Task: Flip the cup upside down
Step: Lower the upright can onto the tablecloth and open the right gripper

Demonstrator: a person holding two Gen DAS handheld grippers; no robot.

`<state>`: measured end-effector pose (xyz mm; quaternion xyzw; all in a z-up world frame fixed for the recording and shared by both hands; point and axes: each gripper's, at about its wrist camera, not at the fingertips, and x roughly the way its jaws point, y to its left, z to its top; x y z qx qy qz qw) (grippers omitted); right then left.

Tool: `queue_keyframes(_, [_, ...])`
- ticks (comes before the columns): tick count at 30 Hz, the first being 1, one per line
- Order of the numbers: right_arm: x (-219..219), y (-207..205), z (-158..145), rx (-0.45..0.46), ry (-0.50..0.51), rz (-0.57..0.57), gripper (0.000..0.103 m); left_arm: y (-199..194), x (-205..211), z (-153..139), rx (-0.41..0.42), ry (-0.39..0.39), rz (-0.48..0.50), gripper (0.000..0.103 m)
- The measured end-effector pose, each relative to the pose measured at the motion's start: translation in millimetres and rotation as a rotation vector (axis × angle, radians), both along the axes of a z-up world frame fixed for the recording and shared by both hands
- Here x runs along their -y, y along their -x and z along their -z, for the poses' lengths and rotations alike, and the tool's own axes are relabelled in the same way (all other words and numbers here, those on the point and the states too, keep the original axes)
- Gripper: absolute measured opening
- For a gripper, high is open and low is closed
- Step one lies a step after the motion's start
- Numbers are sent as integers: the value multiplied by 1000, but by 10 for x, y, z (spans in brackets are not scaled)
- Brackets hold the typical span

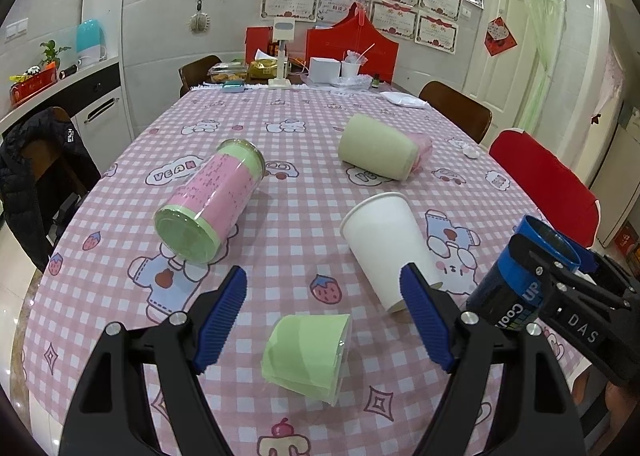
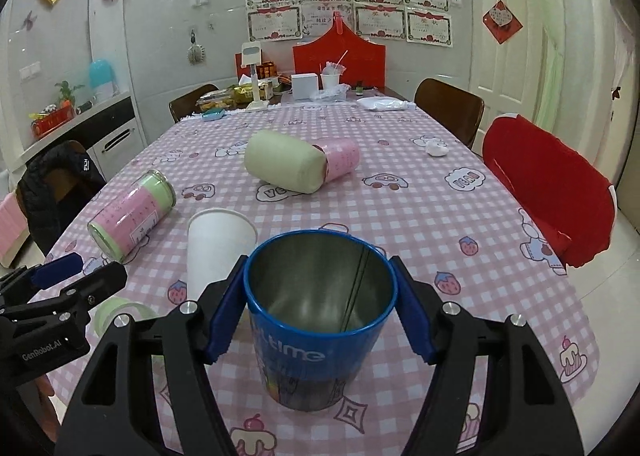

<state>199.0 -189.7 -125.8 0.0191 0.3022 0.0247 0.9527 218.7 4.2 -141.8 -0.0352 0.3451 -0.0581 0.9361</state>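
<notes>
A blue cup (image 2: 320, 320) with a metal inside stands mouth up between the fingers of my right gripper (image 2: 320, 304), which is shut on its rim sides. The same cup (image 1: 520, 276) shows at the right of the left wrist view, tilted, held by the right gripper (image 1: 556, 256). My left gripper (image 1: 324, 300) is open and empty above a short green cup (image 1: 306, 356) lying on its side. A white paper cup (image 1: 384, 248) lies on its side just beyond the left gripper's right finger.
A pink-and-green cup (image 1: 208, 204) lies on its side at the left. A pale green cup (image 1: 380, 152) lies further back with a pink cup (image 2: 340, 158) behind it. The pink checked tablecloth (image 1: 288, 184) covers the table. Clutter sits at the far end. A red chair (image 2: 552, 192) stands right.
</notes>
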Motion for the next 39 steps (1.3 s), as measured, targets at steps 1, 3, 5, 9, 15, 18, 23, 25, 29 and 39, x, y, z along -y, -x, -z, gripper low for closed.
queue_keyframes(1, [-8,9,2,0,3,2,65,8,-2,-4,1,0,0,78])
queue_keyframes(3, [-24,16,6,0,6,0,65,22,-6,-14,3,-1,1,78])
queue_keyframes(5, [-35,37,11,1,9,0,65,33,-8,-18,3,-2,0,78])
queue_keyframes(9, [-81,100,1,4,-2,-13,65,70,-9,-34,6,-3,1,78])
queue_keyframes(15, [-95,193,-24,14,-19,-14,67,189,-14,-92,22,-5,2,78])
queue_keyframes(18, [-98,264,-52,27,-25,-11,72,262,-15,-141,34,-8,3,78])
queue_keyframes(23, [-108,430,-162,60,-41,-18,74,445,-5,-260,77,-12,6,78])
queue_keyframes(25, [-110,516,-220,80,-44,-22,75,562,-5,-351,115,-14,5,78])
queue_keyframes(29, [-103,746,-387,139,-54,-31,82,799,8,-531,191,-18,4,78])
queue_keyframes(39, [-44,1461,-791,348,-31,-10,93,1519,106,-924,401,-39,-17,79])
